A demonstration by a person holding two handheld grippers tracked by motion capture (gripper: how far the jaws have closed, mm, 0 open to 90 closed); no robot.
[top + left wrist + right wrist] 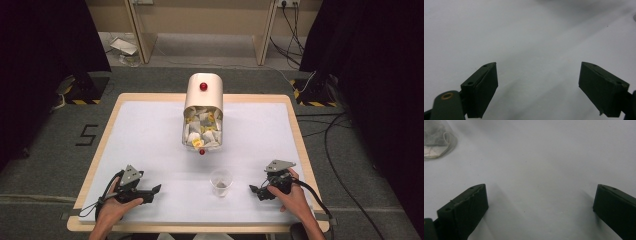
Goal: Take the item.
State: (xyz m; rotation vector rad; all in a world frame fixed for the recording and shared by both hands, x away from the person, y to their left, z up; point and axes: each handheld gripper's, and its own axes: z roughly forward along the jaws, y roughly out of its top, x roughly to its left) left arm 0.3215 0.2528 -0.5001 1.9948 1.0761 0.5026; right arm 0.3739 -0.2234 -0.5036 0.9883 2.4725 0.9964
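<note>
Left gripper (156,189) fingers wide, empty | right gripper (254,190) fingers wide, empty | clear cup (220,182) stood between my grippers on tabletop (150,130); judged light, thin, crushable, so grip rim gently | tea-bag box (202,112) lay beyond.

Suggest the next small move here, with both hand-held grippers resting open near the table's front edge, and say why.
Probably the right hand-held gripper should lift and reach toward the open tea bag box. Both grippers, including the left hand-held gripper, are open and hold nothing, the box lid is up with tea bags exposed, and the clear plastic cup stands between them.
</note>
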